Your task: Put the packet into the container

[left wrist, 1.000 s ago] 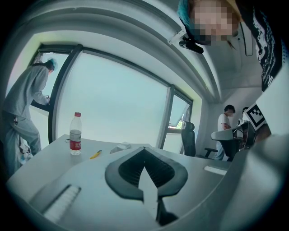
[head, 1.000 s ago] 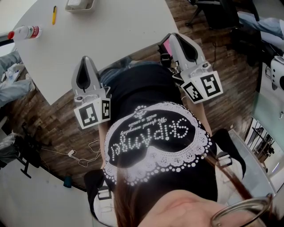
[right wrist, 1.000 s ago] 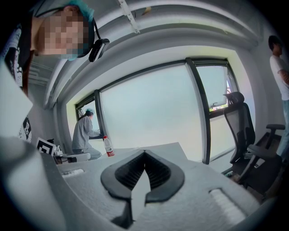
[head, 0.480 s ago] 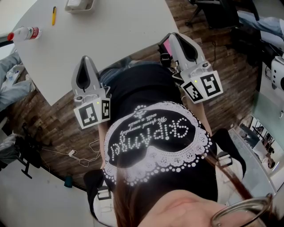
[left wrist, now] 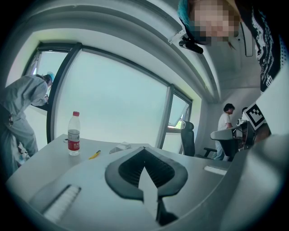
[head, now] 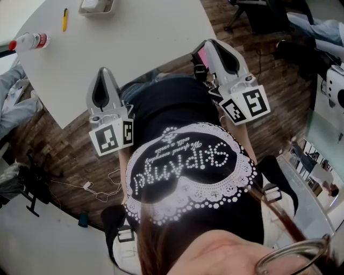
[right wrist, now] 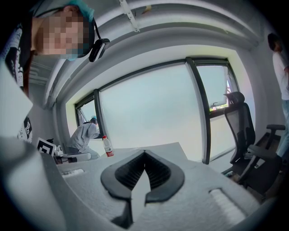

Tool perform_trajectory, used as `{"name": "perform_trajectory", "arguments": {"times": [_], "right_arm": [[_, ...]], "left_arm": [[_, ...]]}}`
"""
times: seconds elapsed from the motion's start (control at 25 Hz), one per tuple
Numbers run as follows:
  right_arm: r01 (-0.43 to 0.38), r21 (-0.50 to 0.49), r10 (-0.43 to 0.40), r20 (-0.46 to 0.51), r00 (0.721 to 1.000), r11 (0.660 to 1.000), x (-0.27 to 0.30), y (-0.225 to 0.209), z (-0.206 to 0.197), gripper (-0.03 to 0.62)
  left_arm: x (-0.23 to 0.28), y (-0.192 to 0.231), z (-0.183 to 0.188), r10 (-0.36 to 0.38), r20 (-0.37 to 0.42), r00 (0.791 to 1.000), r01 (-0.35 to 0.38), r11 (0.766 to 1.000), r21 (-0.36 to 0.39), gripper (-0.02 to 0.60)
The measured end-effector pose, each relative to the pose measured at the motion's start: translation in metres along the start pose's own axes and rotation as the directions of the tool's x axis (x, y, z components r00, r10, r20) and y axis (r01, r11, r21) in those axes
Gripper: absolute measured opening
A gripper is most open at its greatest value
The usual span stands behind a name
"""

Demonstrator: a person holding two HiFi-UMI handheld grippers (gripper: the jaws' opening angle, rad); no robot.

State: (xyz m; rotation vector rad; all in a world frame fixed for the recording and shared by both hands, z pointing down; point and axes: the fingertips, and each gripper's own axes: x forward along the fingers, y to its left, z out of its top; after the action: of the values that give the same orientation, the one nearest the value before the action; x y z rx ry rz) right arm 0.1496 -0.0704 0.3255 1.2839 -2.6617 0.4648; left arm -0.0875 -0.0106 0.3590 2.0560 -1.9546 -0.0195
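Note:
My left gripper [head: 103, 71] hangs over the near rim of the white table [head: 134, 48], jaws shut with nothing between them; in the left gripper view its tips [left wrist: 143, 149] meet. My right gripper [head: 207, 43] is held at the table's right edge, close to my body, also shut and empty, as the right gripper view of it [right wrist: 144, 152] shows. A shallow grey container [head: 97, 6] sits at the table's far side with something pale in it, and it shows as a small pale shape [left wrist: 121, 146] beyond the left jaws. I cannot make out a separate packet.
A water bottle [head: 29, 39] with a red cap and a yellow pen [head: 65, 17] lie on the far left of the table. Office chairs [right wrist: 246, 135] stand to the right. Other people stand by the windows. Cables lie on the wood floor [head: 97, 188].

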Motion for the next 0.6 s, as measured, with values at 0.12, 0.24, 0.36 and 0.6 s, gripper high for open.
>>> {"name": "perform_trajectory", "arguments": {"times": [0.12,0.24,0.36,0.6], "right_arm": [[-0.001,-0.001,0.001,-0.002,1.0,1.0,0.0017,0.0001,0.0001,-0.003],[-0.001,-0.001,0.001,-0.006,1.0,1.0,0.0028,0.0005,-0.0003,-0.003],[-0.004,-0.007,0.004,-0.017,1.0,1.0,0.0031,0.0014,-0.0014,-0.003],[-0.002,-0.01,0.002,-0.016,1.0,1.0,0.0018,0.0003,-0.0004,-0.003]], "left_arm": [[0.0012,0.0012,0.0004,0.0,0.0,1.0,0.0,1.0,-0.001,0.002],[0.0016,0.0023,0.0004,0.0,-0.001,1.0,0.0,1.0,-0.003,0.002],[0.0017,0.0027,0.0007,0.001,-0.003,1.0,-0.001,1.0,-0.003,0.002],[0.0015,0.0017,0.0012,0.0,-0.003,1.0,0.0,1.0,0.0,0.002]]}}
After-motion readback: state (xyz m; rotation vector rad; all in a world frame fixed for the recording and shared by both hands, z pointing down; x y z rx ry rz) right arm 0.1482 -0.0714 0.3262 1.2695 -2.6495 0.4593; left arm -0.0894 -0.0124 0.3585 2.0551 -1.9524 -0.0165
